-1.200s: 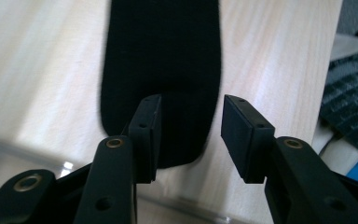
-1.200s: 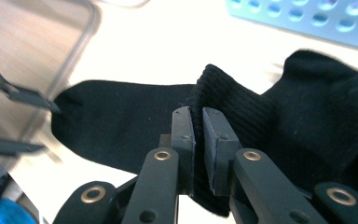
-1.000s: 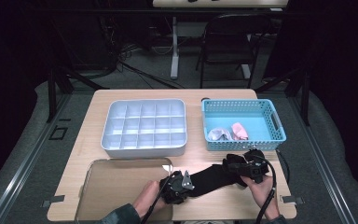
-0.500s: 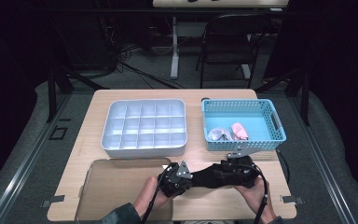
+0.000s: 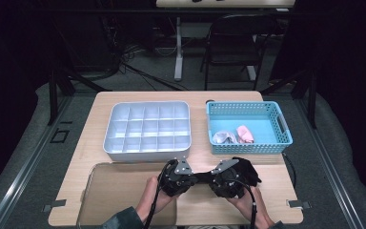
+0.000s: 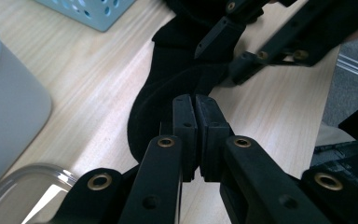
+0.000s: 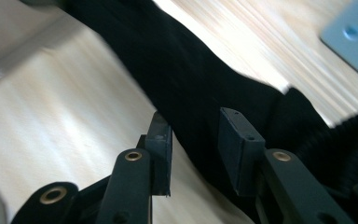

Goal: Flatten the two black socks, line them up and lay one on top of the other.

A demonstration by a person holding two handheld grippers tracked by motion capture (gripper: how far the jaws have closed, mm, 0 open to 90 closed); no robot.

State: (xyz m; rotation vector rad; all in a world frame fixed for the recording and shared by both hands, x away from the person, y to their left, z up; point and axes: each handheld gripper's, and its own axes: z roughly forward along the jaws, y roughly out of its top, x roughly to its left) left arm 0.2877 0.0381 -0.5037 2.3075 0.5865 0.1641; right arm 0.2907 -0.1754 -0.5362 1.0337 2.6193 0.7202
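Observation:
A black sock (image 5: 250,170) lies across the front of the wooden table (image 5: 100,109), between my two grippers. My left gripper (image 5: 194,179) points right, and its jaws are shut on one thin end of the sock (image 6: 177,70), pads almost touching (image 6: 196,105). My right gripper (image 5: 211,181) points left, close to the left one. Its jaws have just been closing and stand apart astride the sock (image 7: 191,84), with the right gripper (image 7: 198,133) pads not pressing on the fabric. The sock's thick ribbed end lies beside the right hand.
A grey tray (image 5: 108,144) of several compartments stands behind the left hand. A blue basket (image 5: 286,136) at the back right holds a white roll (image 5: 223,138) and a pink roll (image 5: 244,133). A clear flat lid (image 5: 114,191) lies at the front left.
My right gripper has slid left along the sock until it is close to the left gripper. The left gripper has risen a little with the sock's end.

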